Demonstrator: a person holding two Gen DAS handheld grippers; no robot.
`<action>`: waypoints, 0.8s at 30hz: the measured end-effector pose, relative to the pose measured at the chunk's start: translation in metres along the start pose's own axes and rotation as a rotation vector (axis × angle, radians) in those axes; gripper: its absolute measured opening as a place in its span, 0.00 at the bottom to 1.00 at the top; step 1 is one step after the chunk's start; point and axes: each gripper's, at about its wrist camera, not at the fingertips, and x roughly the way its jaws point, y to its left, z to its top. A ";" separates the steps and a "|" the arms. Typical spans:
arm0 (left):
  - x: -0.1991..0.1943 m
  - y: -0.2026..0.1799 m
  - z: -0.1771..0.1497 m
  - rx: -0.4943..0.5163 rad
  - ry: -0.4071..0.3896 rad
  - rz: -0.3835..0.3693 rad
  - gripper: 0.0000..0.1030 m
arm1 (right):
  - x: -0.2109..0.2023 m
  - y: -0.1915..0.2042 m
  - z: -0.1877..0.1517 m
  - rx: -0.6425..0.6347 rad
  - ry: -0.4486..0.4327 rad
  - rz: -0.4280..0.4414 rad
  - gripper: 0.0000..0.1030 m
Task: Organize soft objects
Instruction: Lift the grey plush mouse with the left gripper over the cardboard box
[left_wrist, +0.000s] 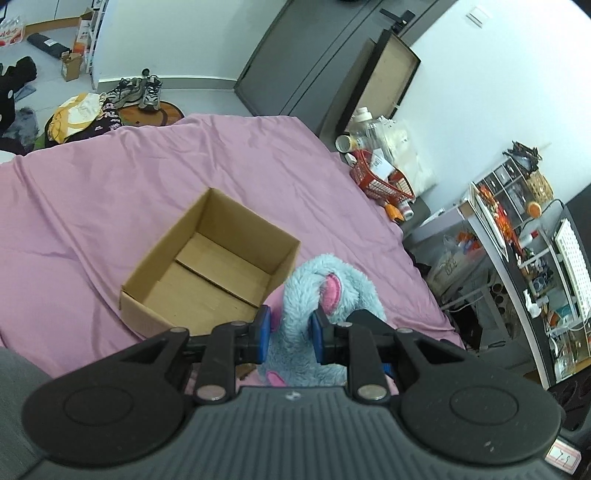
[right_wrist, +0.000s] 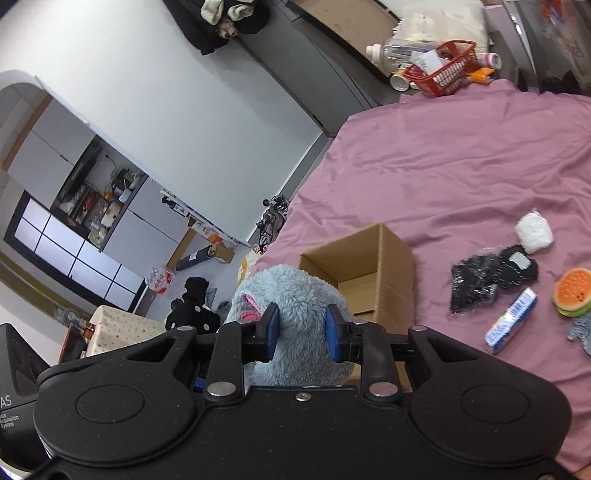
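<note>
Both grippers clamp a blue plush toy (right_wrist: 295, 317): right gripper (right_wrist: 301, 328) narrowly on its body, left gripper (left_wrist: 290, 332) on a limb. The empty cardboard box (left_wrist: 210, 266) waits at eleven o'clock; lifting together should clear its rim. Other soft items (right_wrist: 491, 277) lie beyond at two o'clock.

Hidden and cut-off parts

The plush toy's (right_wrist: 295, 314) lower body is hidden behind the right hand-held gripper (right_wrist: 301, 328); at three o'clock a grey, perhaps fabric, item (right_wrist: 581, 330) is cut by the frame edge.
</note>
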 end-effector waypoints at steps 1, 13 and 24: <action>-0.001 0.004 0.002 -0.005 -0.003 -0.001 0.21 | 0.003 0.003 -0.001 -0.005 0.001 0.002 0.26; 0.016 0.060 0.026 -0.112 0.004 0.009 0.21 | 0.058 0.037 -0.004 -0.078 0.085 -0.043 0.26; 0.052 0.102 0.047 -0.190 0.055 -0.004 0.21 | 0.104 0.044 0.000 -0.085 0.134 -0.111 0.26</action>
